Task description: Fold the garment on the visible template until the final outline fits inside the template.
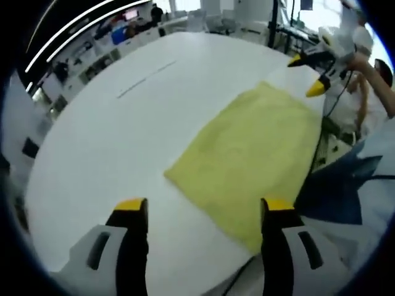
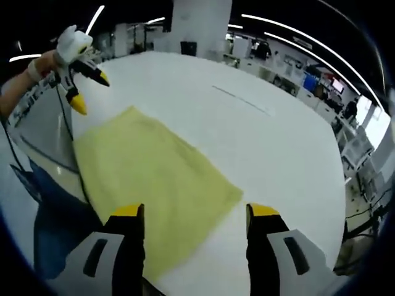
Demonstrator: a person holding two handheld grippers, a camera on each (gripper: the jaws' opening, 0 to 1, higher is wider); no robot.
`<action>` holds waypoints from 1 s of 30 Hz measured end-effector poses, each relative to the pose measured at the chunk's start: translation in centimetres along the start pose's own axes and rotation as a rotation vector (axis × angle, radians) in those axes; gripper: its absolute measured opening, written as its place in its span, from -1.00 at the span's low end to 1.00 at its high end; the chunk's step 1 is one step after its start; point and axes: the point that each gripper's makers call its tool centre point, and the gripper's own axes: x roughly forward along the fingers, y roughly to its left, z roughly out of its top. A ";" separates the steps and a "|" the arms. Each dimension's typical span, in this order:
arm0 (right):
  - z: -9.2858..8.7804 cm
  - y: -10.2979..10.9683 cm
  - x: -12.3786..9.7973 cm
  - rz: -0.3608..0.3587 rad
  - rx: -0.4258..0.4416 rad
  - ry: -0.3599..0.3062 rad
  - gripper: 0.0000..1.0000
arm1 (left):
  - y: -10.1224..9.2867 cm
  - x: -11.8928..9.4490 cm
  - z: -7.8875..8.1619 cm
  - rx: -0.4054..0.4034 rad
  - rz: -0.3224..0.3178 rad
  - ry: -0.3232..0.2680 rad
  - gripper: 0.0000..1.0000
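Observation:
A pale yellow garment (image 1: pixel 253 154), folded into a flat rectangle, lies on the white table (image 1: pixel 111 142) close to its near edge. My left gripper (image 1: pixel 204 205) hovers open above the cloth's near corner, with nothing between its jaws. In the right gripper view the same garment (image 2: pixel 154 176) spreads below my right gripper (image 2: pixel 194 211), which is open and holds nothing. The right gripper (image 1: pixel 307 74) also shows beyond the cloth's far corner, held in a hand, jaws apart. The left gripper (image 2: pixel 90 92) hangs open past the cloth's far edge.
A thin dark line (image 1: pixel 145 79) is marked on the table beyond the cloth, and the same line (image 2: pixel 241 98) appears in the right gripper view. The person's blue clothing (image 1: pixel 336 191) stands by the table edge. Desks and shelves (image 2: pixel 308 83) ring the room behind.

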 end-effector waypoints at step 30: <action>1.4 2.1 -2.3 -0.040 -0.030 -0.041 0.90 | -2.1 -2.4 -0.9 -0.018 0.025 -0.017 0.91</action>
